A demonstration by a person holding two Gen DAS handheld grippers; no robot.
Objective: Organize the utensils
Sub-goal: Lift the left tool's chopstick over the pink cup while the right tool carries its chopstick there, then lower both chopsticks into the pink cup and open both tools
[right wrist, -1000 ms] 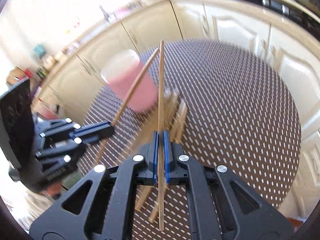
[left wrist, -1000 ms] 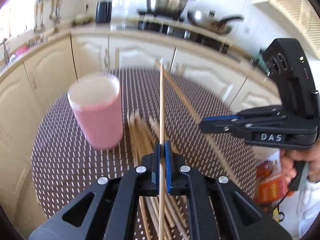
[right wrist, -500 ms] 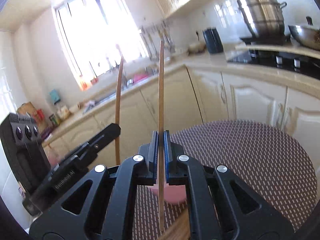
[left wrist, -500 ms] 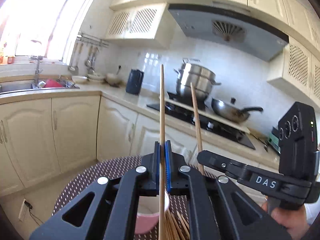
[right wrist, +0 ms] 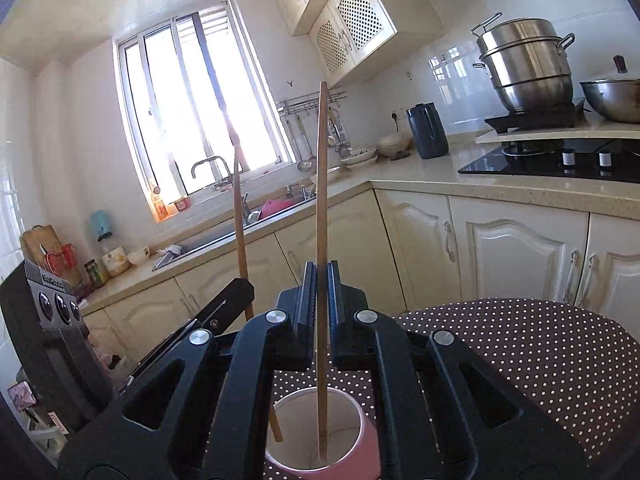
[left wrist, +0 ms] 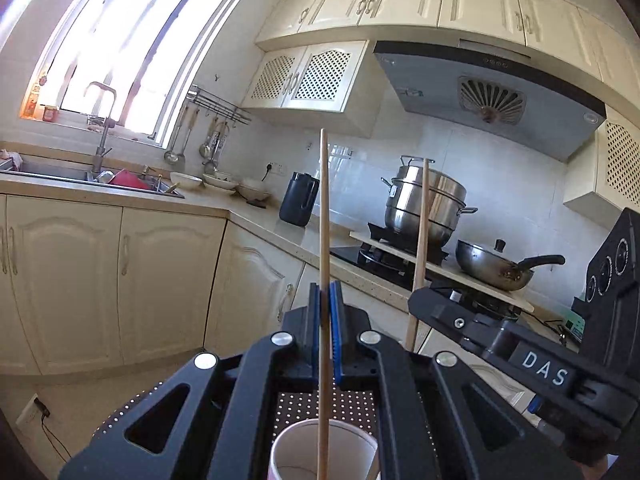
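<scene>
Left gripper point(left wrist: 325, 316) pinching chopstick point(left wrist: 324, 216), cup point(left wrist: 296, 446) (seemingly empty) below

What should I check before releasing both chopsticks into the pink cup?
1. Left gripper clamps its chopstick: ok.
2. Right gripper clamps its chopstick: ok.
3. Both sticks near upright: ok.
4. Right stick's lower end inside the pink cup: ok.
5. Left stick's lower end inside the cup rim: ok in the right view, where its tip shows within the opening.
6. Cup upright on the dotted tablecloth: ok.
</scene>
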